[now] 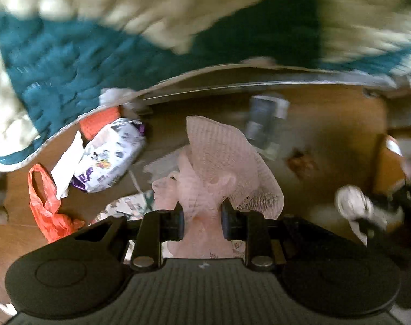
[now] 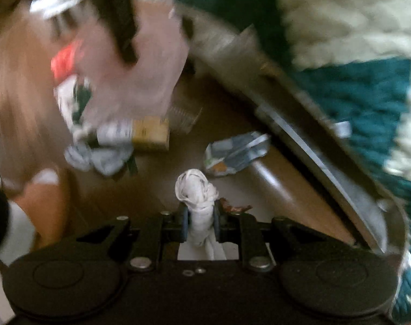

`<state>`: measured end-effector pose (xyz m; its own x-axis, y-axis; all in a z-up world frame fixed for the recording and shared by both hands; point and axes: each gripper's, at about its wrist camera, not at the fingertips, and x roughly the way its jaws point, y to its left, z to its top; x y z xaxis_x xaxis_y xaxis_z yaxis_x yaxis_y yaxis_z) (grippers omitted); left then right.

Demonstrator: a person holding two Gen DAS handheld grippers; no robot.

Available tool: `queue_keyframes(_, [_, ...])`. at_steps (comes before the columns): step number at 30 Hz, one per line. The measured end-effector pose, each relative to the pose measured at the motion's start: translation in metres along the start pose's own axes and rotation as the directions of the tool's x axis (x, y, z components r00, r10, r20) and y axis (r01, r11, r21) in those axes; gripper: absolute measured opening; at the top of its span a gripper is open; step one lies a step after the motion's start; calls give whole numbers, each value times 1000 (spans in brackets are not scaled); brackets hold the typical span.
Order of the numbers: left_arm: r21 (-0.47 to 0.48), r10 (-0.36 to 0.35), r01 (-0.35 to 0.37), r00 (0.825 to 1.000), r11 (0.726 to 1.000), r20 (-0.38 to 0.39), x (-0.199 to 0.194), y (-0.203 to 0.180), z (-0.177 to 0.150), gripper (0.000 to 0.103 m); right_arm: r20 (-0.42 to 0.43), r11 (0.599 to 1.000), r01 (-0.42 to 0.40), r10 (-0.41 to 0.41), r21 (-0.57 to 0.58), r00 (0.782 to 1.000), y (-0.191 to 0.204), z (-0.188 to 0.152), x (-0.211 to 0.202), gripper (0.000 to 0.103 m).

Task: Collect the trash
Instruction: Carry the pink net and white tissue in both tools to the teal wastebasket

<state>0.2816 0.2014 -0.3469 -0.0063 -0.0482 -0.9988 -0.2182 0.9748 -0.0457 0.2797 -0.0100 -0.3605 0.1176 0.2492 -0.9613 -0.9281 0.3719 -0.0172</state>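
Observation:
My left gripper (image 1: 202, 216) points down and is shut on a pale pink mesh net (image 1: 219, 157), which fans out above the pads. My right gripper (image 2: 201, 219) is shut on a twisted white wad (image 2: 194, 187) that sticks out past the fingertips. Both hang over a brown cardboard surface (image 1: 327, 124) strewn with litter. The left wrist view shows the white wad (image 1: 351, 203) blurred at the right edge. In the right wrist view the pink net (image 2: 140, 75) hangs blurred at upper left under a dark finger (image 2: 118, 21).
On the cardboard lie an orange plastic bag (image 1: 45, 205), a white-and-purple printed packet (image 1: 110, 157), a silver-blue wrapper (image 2: 235, 154), a yellow carton (image 2: 151, 132) and a clear cup (image 2: 186, 113). A teal and cream rug (image 1: 70, 62) lies beyond the cardboard's raised edge (image 2: 300, 135).

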Motion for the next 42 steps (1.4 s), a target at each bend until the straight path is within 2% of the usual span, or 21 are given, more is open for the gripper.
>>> queue_keyframes(5, [38,-4,0,996,999,87,-67,-33,-19,24,102,992,40,-53,120,993,-11,5,-87,17])
queue_keyframes(9, [57,2,-13,980,998,201,-121,-59,-33,24,186,978,65,-103,200,977,-18,-1,-153,17])
queue_keyframes(13, [92,-7,-22,951,996,309,-176,-86,-48,24,284,958,100,-177,268,942,-23,-12,-223,17])
queue_keyframes(16, [118,-19,-28,925,993,380,-217,-109,-57,24,361,936,128,-249,327,899,-28,-26,-282,17])
queue_keyframes(22, [196,-85,-24,845,980,528,-301,-165,-78,24,448,892,174,-369,417,814,-40,-58,-381,17])
queue_keyframes(29, [295,-161,-56,733,954,661,-384,-246,-89,24,520,818,213,-516,534,680,-64,-108,-482,17])
queue_keyframes(32, [340,-204,-69,684,938,701,-416,-283,-91,24,526,777,235,-582,584,620,-79,-132,-521,17])
queue_keyframes(38, [419,-301,-75,585,905,753,-473,-357,-89,24,494,683,273,-697,678,520,-111,-176,-583,17])
queue_keyframes(40, [444,-330,-78,559,892,761,-488,-385,-87,25,473,647,283,-732,708,491,-121,-189,-597,17])
queue_keyframes(42, [470,-358,-81,540,879,762,-501,-413,-84,24,445,604,284,-766,745,464,-134,-209,-615,17])
